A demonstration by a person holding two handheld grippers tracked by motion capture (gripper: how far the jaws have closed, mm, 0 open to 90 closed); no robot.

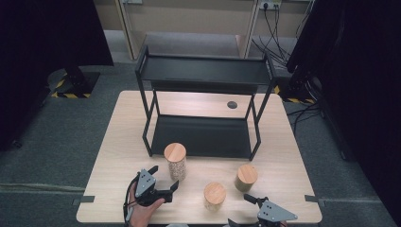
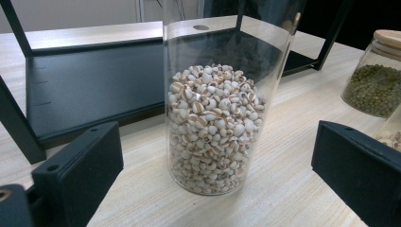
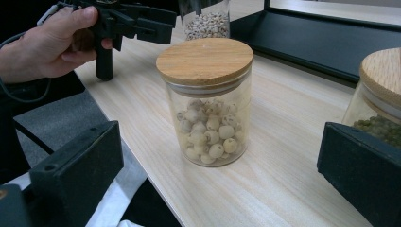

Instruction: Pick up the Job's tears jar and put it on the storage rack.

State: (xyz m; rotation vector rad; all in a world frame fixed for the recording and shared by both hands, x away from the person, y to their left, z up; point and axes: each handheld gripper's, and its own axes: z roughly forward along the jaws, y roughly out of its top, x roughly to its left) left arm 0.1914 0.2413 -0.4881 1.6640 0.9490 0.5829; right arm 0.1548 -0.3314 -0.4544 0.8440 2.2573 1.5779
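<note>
Three glass jars with wooden lids stand on the wooden table [image 1: 123, 142]. The tall jar [image 1: 175, 161] holds white-brown grains [image 2: 210, 127]. My left gripper [image 1: 164, 177] is open just in front of it, one jaw on either side of its base without touching [image 2: 217, 151]. A short jar of pale round seeds [image 1: 214, 196] [image 3: 206, 101] stands a little ahead of my open right gripper [image 1: 240, 209] [image 3: 220, 151]. The third jar [image 1: 246, 177] holds green beans [image 2: 376, 87] [image 3: 383, 125].
A black two-tier metal shelf [image 1: 203, 71] stands on the far half of the table, its lower tray [image 2: 94, 80] right behind the tall jar. The person's left hand [image 3: 47, 42] holds the left gripper near the table's front edge. A round cable hole [image 1: 231, 104] lies behind the shelf.
</note>
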